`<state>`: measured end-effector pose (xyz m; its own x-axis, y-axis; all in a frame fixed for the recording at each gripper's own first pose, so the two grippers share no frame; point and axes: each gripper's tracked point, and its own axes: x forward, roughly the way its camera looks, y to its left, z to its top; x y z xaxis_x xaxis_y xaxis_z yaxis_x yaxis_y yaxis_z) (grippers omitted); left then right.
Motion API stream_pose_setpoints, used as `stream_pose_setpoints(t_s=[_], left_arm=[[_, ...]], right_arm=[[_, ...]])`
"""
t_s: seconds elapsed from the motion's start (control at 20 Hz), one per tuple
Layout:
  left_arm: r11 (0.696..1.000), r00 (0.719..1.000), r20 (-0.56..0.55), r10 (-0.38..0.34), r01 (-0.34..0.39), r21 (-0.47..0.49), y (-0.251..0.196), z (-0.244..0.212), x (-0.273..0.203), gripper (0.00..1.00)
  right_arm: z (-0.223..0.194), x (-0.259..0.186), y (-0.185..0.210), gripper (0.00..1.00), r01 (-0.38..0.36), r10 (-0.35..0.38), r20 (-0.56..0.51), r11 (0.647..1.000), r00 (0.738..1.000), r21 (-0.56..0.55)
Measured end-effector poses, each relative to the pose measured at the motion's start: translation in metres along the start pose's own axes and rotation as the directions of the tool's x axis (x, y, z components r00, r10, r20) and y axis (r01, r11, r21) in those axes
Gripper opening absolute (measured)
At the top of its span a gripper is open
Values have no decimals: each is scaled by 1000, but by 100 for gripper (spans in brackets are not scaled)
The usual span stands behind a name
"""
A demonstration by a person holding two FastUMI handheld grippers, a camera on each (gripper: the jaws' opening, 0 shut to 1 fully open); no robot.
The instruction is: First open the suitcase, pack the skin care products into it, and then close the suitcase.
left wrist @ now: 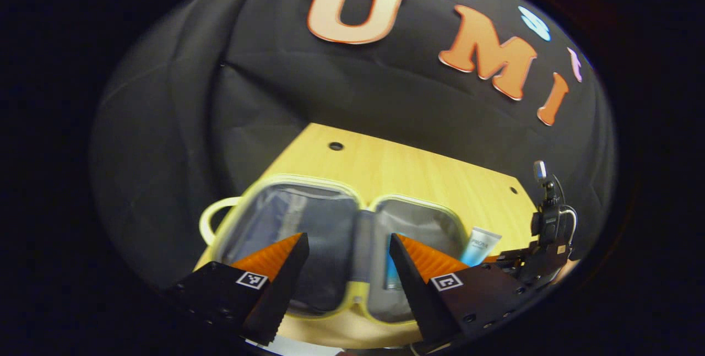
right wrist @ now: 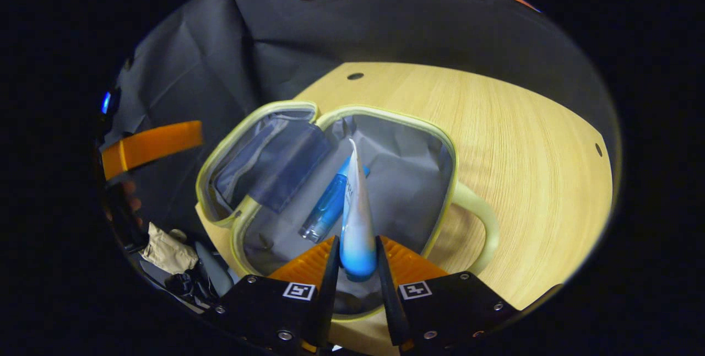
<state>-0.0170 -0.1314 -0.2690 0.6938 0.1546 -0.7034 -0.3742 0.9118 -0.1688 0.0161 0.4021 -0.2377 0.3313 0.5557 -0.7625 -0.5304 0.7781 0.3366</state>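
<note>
Right gripper (right wrist: pixel 357 262): fingers closed on a white-and-blue tube (right wrist: pixel 355 218), held over the suitcase's right half. Blue bottle (right wrist: pixel 329 207): lying on the grey lining, at 10 o'clock from the tube. Suitcase (left wrist: pixel 352 201): pale yellow-green, open flat on the wooden table (left wrist: pixel 418 168). Left gripper (left wrist: pixel 348 259): fingers wide apart, empty, above the hinge.
</note>
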Motion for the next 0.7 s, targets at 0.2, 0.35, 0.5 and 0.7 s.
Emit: stream_pose_setpoints(t_s=[0.2,0.35,0.5,0.7], left_arm=[[973,990,-19,137,-138,-184,88,-13,-37,96],[942,974,-38,224,-226,-249,151,-17,-43,96],[911,971,-58,234,-240,-335,189,-21,-27,96],[859,978,-85,189,-206,-468,229,-22,-8,96]], right_arm=[[-4,22,1,42,29,-25,-90,999,996,40],[-9,37,4,41,41,-34,-133,998,991,48],[-10,38,3,41,66,-66,-137,998,988,-1],[-8,29,6,46,44,-46,-107,999,993,-21]])
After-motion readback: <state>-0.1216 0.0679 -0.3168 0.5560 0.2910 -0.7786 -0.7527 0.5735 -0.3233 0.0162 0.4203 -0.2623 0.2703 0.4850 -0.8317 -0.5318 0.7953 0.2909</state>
